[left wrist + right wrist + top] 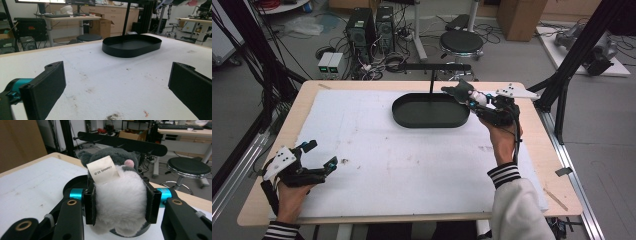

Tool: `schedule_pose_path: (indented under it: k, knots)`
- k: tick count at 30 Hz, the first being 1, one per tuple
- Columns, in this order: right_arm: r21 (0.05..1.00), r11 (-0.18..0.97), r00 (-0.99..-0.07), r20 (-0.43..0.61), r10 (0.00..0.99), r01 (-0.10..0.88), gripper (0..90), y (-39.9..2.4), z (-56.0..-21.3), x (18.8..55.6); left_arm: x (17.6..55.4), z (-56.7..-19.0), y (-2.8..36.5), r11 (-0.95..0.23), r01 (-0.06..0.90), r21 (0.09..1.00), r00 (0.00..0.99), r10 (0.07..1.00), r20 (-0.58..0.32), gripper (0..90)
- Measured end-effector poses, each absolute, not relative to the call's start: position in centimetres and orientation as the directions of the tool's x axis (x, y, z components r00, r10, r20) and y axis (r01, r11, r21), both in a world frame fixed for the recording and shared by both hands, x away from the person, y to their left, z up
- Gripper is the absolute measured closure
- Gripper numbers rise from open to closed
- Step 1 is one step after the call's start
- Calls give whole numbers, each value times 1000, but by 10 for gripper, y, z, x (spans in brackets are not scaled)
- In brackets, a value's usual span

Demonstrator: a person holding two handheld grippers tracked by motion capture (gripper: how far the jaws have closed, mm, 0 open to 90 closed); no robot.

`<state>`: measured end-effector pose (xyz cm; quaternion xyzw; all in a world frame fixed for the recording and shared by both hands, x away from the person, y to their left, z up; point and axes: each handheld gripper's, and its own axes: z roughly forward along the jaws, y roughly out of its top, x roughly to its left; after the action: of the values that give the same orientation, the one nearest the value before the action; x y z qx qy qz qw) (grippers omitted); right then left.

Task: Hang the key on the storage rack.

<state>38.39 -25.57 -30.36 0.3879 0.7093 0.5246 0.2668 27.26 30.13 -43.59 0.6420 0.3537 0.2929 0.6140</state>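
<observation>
High view: right tongs point(468, 96) pinching plush toy point(460, 91) over tray point(412, 117); left tongs point(319, 155) spread, low over table.

1. The desk point(277, 145) has a light wooden top, covered over most of its surface by a stained white sheet point(387, 160).
2. The floor point(592, 150) is grey and smooth.
3. Behind the desk stand two dark computer towers point(371, 26) amid tangled cables point(387, 62), with a round black stool point(461, 42) beside them.
4. A brown cardboard box point(522, 17) sits farther back on the right.
5. Black metal frame bars point(582, 47) rise at both sides of the desk.
6. In the left gripper view, pale wooden cabinets point(110, 11) line the far wall.
</observation>
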Motion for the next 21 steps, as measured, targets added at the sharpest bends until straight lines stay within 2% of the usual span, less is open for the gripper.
schedule_pose_path:
  k: [5,8,21]
  knots:
    - [953,154,-541,13,841,262,553,-257,-300,386,272,-444,301,32,78,996,566,821,-70,17]
    - [953,155,-528,4,849,258,553,-259,-299,388,273,-447,300,2,95,995,562,825,-55,17]
    - [953,141,-456,-3,890,269,553,-270,-301,394,270,-451,298,-2,68,998,543,839,-35,17]
